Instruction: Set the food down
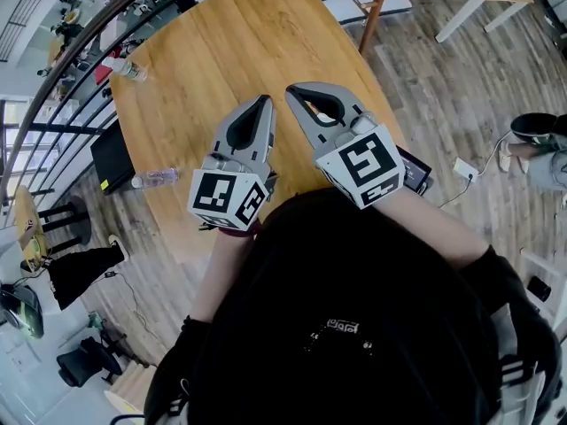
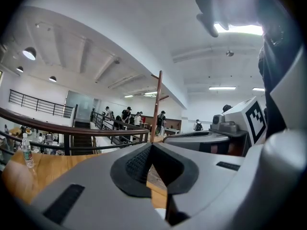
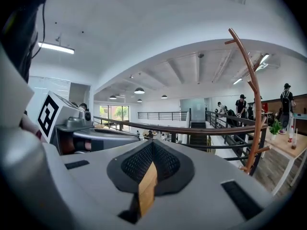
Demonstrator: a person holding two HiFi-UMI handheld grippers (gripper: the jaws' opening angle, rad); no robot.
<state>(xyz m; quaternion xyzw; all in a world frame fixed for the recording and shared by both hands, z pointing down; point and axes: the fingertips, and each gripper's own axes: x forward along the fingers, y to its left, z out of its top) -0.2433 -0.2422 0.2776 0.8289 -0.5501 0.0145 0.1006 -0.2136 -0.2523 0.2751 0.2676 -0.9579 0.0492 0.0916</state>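
Note:
I hold both grippers side by side above a round wooden table (image 1: 239,42). My left gripper (image 1: 263,101) is shut, its dark pads meeting at the tip (image 2: 151,145) with nothing between them. My right gripper (image 1: 292,90) is also shut and empty, its jaws closed to a point (image 3: 152,143). Each gripper sees the other's marker cube beside it. No food shows in any view, and the tabletop below the jaws is bare wood.
A clear bottle (image 1: 129,69) stands near the table's far left edge, also seen as the bottle (image 2: 26,150). Another bottle (image 1: 156,178) lies at the near left edge. A dark flat device (image 1: 415,170) sits at the right edge. A railing (image 3: 192,128) and a wooden pole (image 3: 253,104) stand beyond.

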